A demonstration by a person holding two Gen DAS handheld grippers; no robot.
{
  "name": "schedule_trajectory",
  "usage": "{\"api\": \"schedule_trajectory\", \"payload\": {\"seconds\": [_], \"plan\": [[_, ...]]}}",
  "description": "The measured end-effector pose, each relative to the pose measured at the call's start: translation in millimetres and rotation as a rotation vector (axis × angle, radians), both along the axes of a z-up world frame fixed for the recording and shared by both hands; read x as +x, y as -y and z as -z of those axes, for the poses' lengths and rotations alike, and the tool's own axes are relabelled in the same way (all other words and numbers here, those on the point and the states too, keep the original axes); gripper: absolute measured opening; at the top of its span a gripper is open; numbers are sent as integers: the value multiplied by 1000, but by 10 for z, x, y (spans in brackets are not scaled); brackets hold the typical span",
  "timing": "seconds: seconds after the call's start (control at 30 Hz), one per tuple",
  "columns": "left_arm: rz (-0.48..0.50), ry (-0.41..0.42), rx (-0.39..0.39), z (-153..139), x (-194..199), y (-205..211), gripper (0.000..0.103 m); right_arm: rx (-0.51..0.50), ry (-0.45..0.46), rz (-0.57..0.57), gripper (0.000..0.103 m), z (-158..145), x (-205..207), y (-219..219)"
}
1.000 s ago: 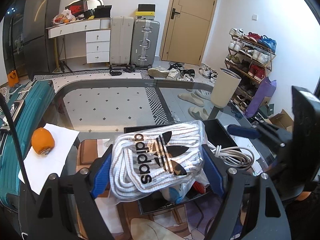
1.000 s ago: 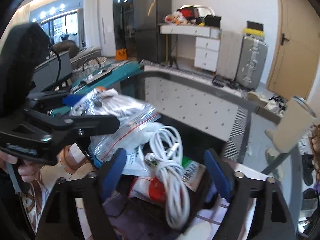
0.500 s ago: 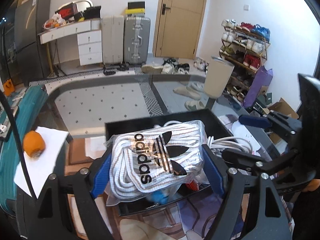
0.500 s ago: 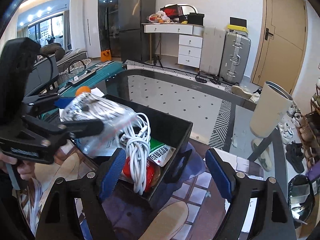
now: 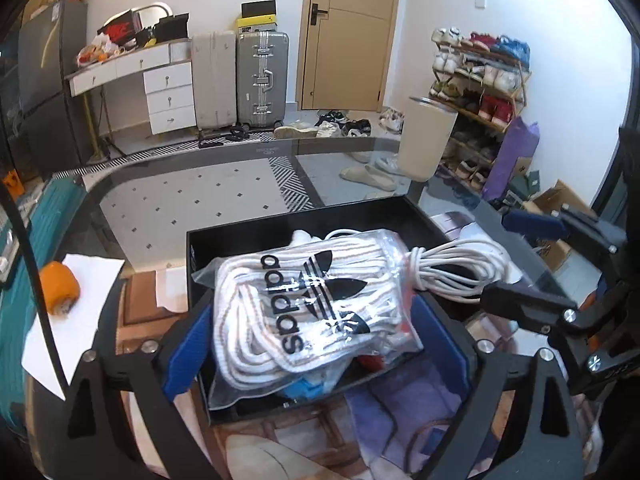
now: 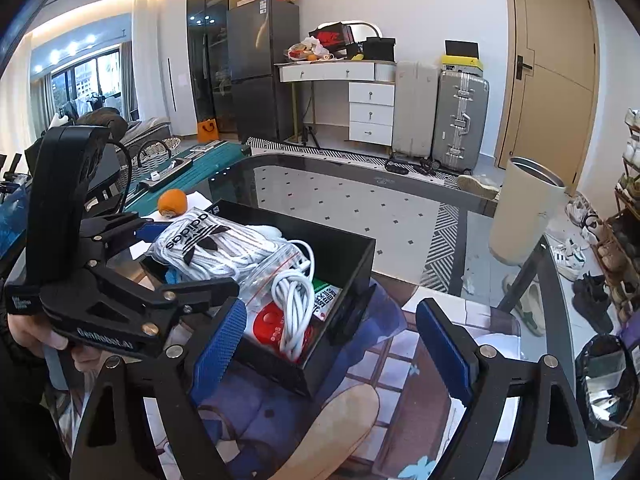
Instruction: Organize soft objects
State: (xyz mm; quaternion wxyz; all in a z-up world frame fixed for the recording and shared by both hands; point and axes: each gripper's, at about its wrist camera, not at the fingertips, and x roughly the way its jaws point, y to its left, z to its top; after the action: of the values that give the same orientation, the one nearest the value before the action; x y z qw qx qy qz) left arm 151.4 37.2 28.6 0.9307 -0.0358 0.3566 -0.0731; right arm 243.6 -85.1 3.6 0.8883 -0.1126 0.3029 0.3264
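A clear zip bag of white socks [image 5: 308, 304] with a black logo lies on top of the things in a black box [image 5: 280, 224]. My left gripper [image 5: 316, 344] straddles the bag; its jaws are opening and the blue pads stand just off the plastic. In the right wrist view the same bag [image 6: 216, 240] rests in the box [image 6: 320, 226], with the left gripper [image 6: 188, 256] around it. My right gripper [image 6: 332, 348] is open and still opening, low over the box's near corner, gripping nothing. It also shows at the right of the left wrist view, right gripper [image 5: 516, 264].
A coiled white cable [image 6: 294, 300] and a red item [image 6: 268, 320] fill the box beside the bag. An orange [image 5: 60, 288] sits on white paper [image 5: 80, 320] at the left. A beige bin [image 6: 524, 212] stands beyond the glass table; a teal suitcase [image 5: 24, 280] lies left.
The left jaws have widened and the sock bag, gripped above the box before, now rests in it. The right gripper has drawn back from the box and opened a little.
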Motion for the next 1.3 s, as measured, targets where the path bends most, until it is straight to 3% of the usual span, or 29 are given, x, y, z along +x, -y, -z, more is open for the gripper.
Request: {"api": "schedule_trajectory", "payload": {"seconds": [0.07,0.23,0.63,0.8,0.97,1.3], "plan": [[-2,21,-9,-48,-81,-14,103,7,1,3,93,-20,-29,19],[-47,88,-15,-136,-315,-97,103,53,16,17,102,-39,-200,102],[-157,149,61,8,-738,-245,103,113,41,61,102,115,-596,32],[-207,181,56,93,-807,-279,103,128,81,80,102,177,-736,-34],[-206,187,80,141,-831,-252,103,157,146,85,102,187,-862,-41],[-191,214,83,132,-882,-210,103,170,155,85,102,162,-886,-32]]}}
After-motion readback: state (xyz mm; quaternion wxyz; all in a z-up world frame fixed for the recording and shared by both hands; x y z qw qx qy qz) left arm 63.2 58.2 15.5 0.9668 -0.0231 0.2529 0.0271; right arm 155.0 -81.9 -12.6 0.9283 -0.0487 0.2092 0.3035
